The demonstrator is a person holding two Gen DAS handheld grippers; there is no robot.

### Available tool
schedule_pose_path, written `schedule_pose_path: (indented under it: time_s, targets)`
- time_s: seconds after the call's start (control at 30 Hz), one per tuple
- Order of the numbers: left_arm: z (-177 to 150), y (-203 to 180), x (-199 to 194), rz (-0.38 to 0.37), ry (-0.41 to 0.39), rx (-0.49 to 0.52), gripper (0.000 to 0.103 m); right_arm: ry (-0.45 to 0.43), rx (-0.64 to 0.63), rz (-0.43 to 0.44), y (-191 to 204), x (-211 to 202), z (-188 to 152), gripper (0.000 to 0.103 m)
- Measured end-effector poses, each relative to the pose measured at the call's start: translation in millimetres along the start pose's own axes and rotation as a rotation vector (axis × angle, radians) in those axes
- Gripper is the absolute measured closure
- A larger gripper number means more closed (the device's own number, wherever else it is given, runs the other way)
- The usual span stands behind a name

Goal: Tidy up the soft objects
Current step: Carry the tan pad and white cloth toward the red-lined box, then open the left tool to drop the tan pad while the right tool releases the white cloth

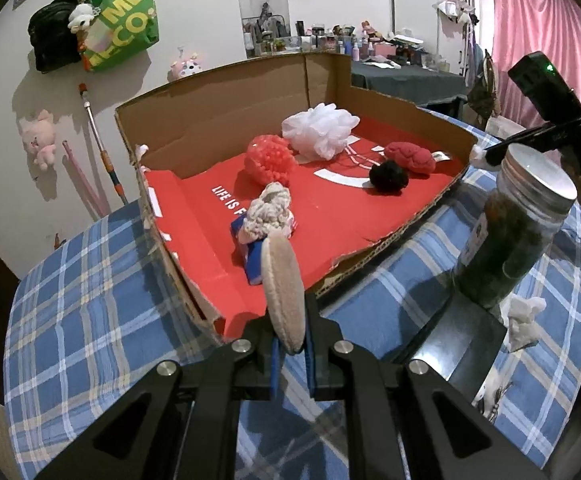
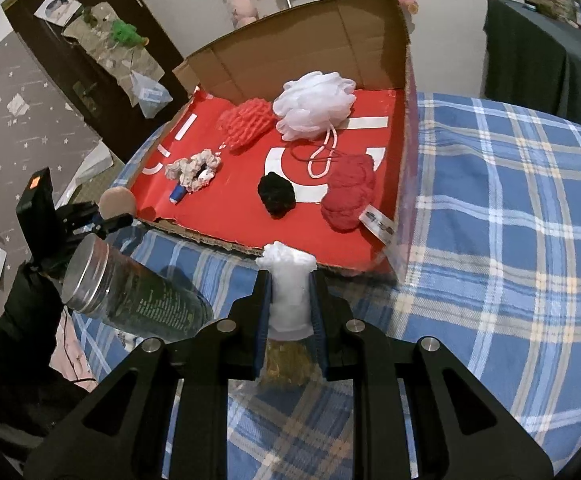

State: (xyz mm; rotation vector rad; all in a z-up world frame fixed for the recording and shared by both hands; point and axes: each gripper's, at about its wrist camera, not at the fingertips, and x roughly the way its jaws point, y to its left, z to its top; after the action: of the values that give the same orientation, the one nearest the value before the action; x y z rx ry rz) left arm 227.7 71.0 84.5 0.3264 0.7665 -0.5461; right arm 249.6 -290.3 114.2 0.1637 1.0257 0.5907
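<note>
An open cardboard box (image 1: 218, 116) with a red floor (image 2: 226, 208) sits on the blue plaid cloth. In it lie a white mesh pouf (image 1: 318, 130), a coral sponge (image 1: 269, 159), a red cloth (image 1: 410, 159), a black pompom (image 1: 388, 176) and a cream scrunchie (image 1: 271, 212) on a blue item. My left gripper (image 1: 290, 340) is shut on a round beige puff (image 1: 282, 292), held on edge above the box's near corner. My right gripper (image 2: 290, 300) is shut on a white cotton wad (image 2: 290, 288) just before the box's front edge.
A clear jar (image 1: 518, 232) with a metal lid and dark contents stands between the two grippers, also in the right wrist view (image 2: 130, 292). A white tissue lump (image 1: 524, 320) lies by it. The plaid table (image 2: 510, 208) extends right of the box.
</note>
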Motion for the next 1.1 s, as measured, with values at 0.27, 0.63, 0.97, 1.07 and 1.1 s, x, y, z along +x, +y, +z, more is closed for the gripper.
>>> schedule_pose_path:
  time_s: [0.27,0.63,0.97,1.07,1.1]
  targets:
    - [27,-9,7,-0.022,0.009,0.07,0.093,0.05,-0.033,0.038,10,16,20,0.085]
    - [83,-25,37,-0.107,0.049,0.065,0.092,0.084,-0.154,0.046,50,48,69,0.085]
    - [108,-36,108,-0.134,0.235,0.004,0.092,0.136,-0.176,-0.086,44,98,117,0.085]
    - [112,-35,124,-0.133,0.273,-0.017,0.092,0.152,-0.18,-0.139,37,109,124,0.085]
    - [114,-35,129,-0.127,0.291,-0.02,0.092,0.162,-0.18,-0.154,35,113,127,0.085]
